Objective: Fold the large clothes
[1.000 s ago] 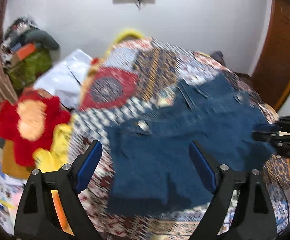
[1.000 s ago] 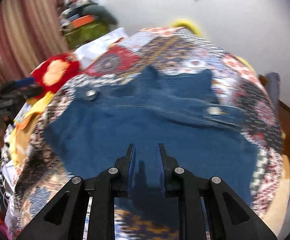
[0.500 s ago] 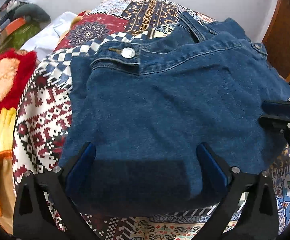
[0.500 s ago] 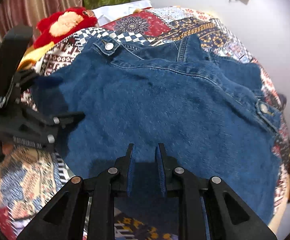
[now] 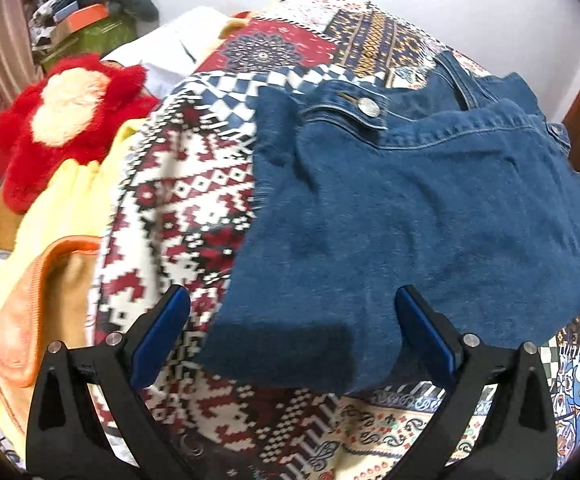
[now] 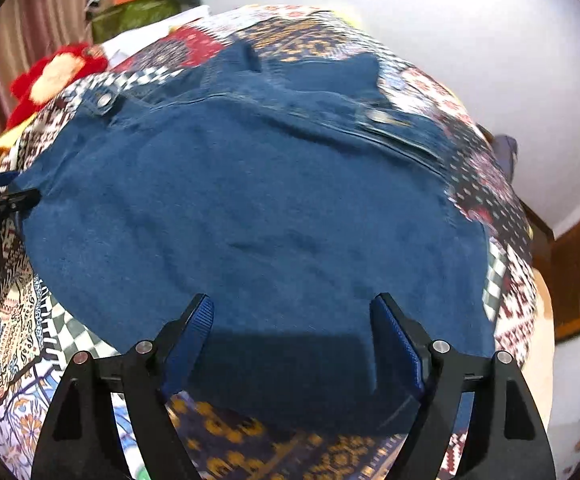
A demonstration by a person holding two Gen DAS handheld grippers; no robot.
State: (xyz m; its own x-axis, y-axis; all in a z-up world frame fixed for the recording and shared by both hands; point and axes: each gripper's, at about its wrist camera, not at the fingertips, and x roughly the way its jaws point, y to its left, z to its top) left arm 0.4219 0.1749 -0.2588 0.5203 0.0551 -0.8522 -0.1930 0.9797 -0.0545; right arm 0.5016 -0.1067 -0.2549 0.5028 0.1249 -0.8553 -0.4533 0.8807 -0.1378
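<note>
The denim jacket [image 6: 258, 216] lies folded on the patchwork bedspread [image 5: 194, 208], its near hem directly under the 2 wide-open, empty grippers, left [image 5: 290, 336] and right [image 6: 292, 340].

Your left gripper [image 5: 290, 336] is hovering with its jaws spread wide over the near left corner of the denim jacket [image 5: 430, 208], gripping nothing. The jacket is lying folded on the patterned bedspread [image 5: 194, 184], a metal button [image 5: 369, 107] showing at its far edge. A red plush toy [image 5: 62, 120] is sitting at your left, beside yellow cloth [image 5: 66, 204].
</note>
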